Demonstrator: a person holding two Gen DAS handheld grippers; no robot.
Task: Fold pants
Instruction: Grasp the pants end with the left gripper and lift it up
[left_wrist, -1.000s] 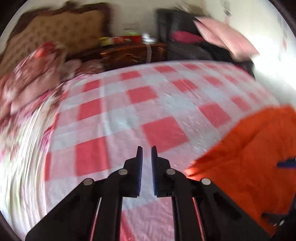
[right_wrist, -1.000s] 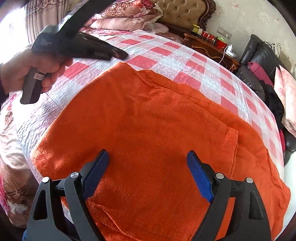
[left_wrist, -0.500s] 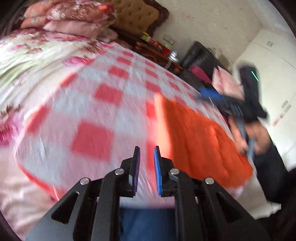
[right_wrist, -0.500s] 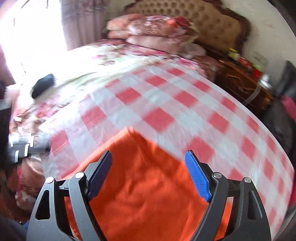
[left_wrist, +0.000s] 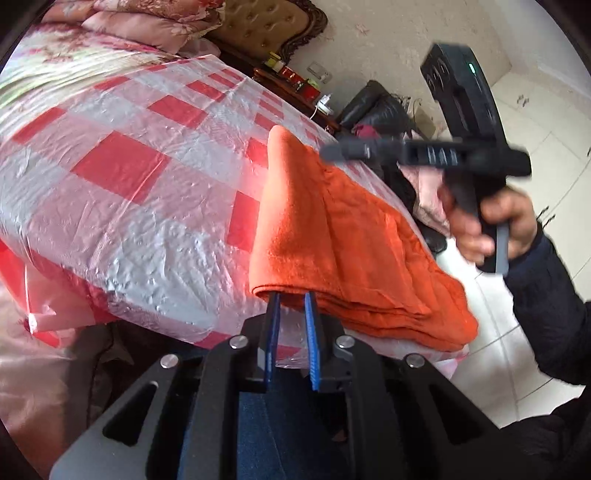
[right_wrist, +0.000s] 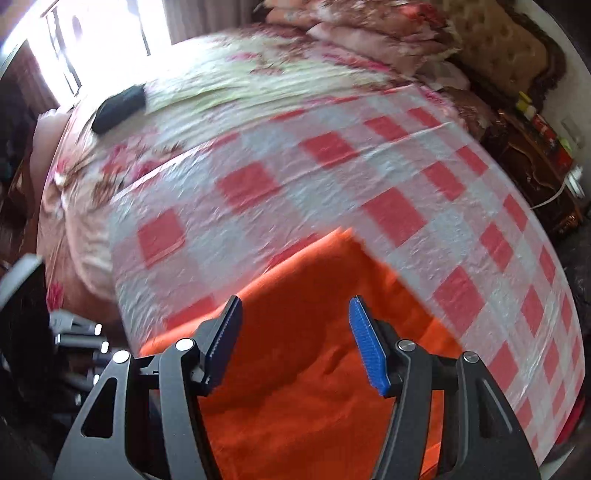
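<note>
While the bed (left_wrist: 122, 206) under its red-and-white checked plastic cover (right_wrist: 369, 192) takes up most of both views, a tufted headboard (left_wrist: 266, 26), floral pillows (right_wrist: 369, 33), a dark wooden nightstand (right_wrist: 532, 162) crowded with small items and a black object (right_wrist: 118, 107) on the floral quilt lie around it, none of them near the garment. The orange pants (left_wrist: 351, 236) lie folded in several layers at the near edge of the bed, soft and fleecy, one corner standing up in a peak. The left gripper (left_wrist: 291, 299) has its blue fingers nearly together with a narrow gap, their tips at the folded edge; whether they pinch cloth I cannot tell. The right gripper (right_wrist: 295, 306), gripped by a hand (left_wrist: 487, 221) in a dark sleeve, hovers over the pants, its fingers apart and closing, holding nothing.
</note>
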